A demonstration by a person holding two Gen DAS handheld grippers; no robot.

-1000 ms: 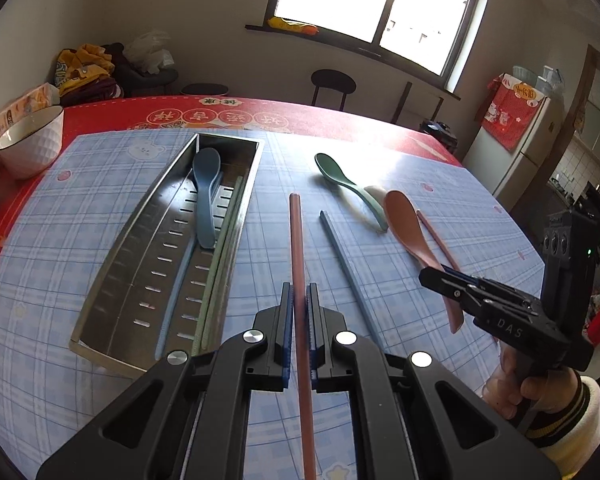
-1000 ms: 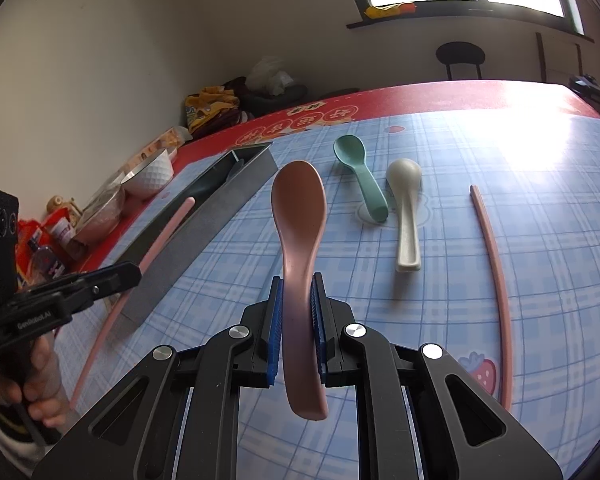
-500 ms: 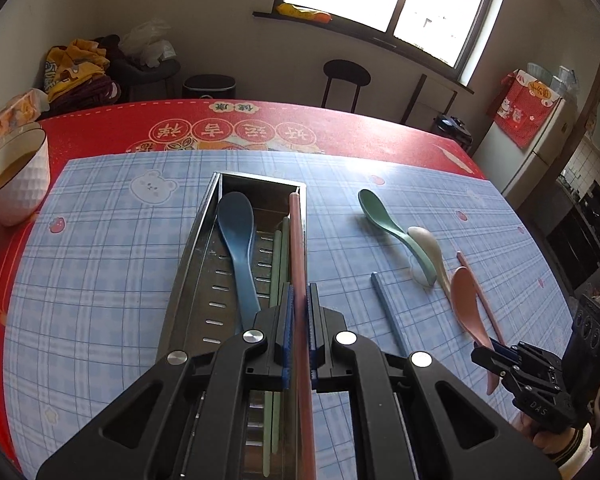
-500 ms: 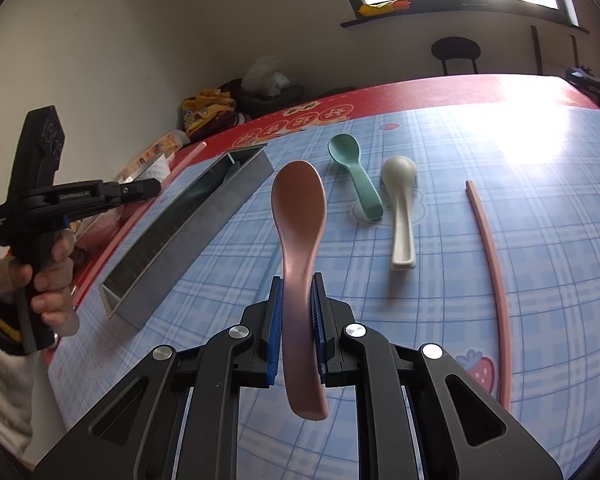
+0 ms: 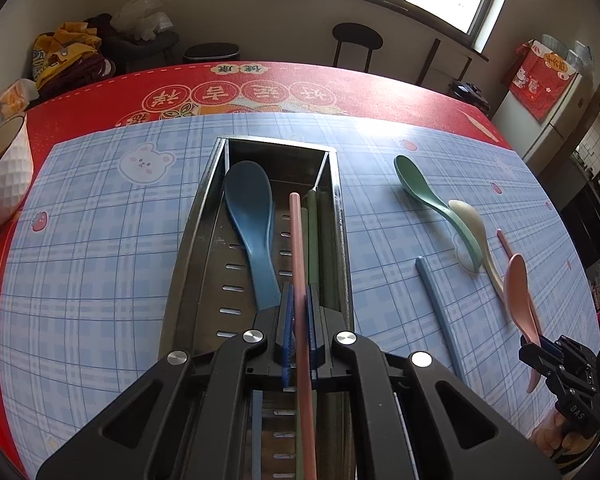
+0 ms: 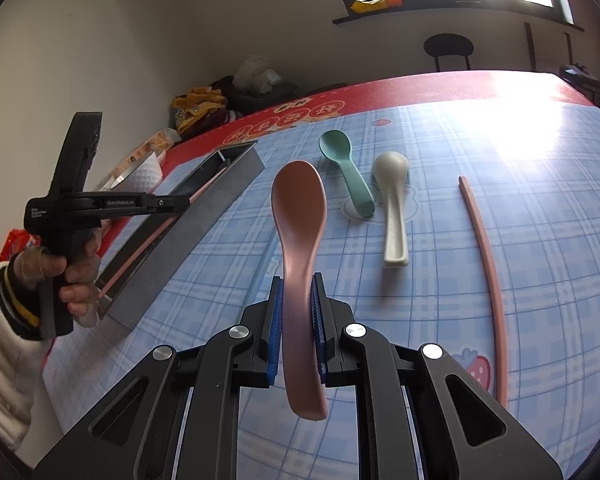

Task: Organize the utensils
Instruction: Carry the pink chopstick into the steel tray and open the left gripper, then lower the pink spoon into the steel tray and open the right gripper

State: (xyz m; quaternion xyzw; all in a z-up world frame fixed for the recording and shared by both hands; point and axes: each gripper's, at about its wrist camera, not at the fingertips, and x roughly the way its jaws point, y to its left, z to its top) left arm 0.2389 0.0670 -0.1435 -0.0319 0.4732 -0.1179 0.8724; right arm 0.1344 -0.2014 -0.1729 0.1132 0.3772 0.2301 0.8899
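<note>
Left wrist view:
Left gripper (image 5: pixel 299 332): closed tight on the pink chopstick (image 5: pixel 298 256).
Pink chopstick: now up over the metal tray (image 5: pixel 196 216), lined up along it, tip near the far end.
Change: a second ago out over the blue checked mat (image 5: pixel 100 240), beside the tray; now right above it.
In the tray: a blue spoon (image 5: pixel 250 232) on the left, green chopsticks (image 5: pixel 320 240) along the right wall.
On the mat, right of the tray: a blue chopstick (image 5: pixel 440 312), a green spoon (image 5: pixel 428 196), a white spoon (image 5: pixel 474 232).
White bowl (image 5: pixel 0 184): far left, well apart from the tray.

Right wrist view:
Right gripper (image 6: pixel 296 332): closed on the handle of the pink spoon (image 6: pixel 300 216), held up above the mat, bowl end pointing away.
Change: none here, same spot as a second ago.
Other hand (image 6: pixel 72 276): holding the left gripper over the tray, pink chopstick slanting down into it.
Second pink chopstick (image 6: pixel 484 264): lying on the mat, far right.
Green and white spoons: side by side on the mat, past the pink spoon.

Meaning for the task:
Step now: likely lowering the pink chopstick and letting go.
Left to do: pink spoon, second pink chopstick, blue chopstick, two spoons, all not yet in the tray.
</note>
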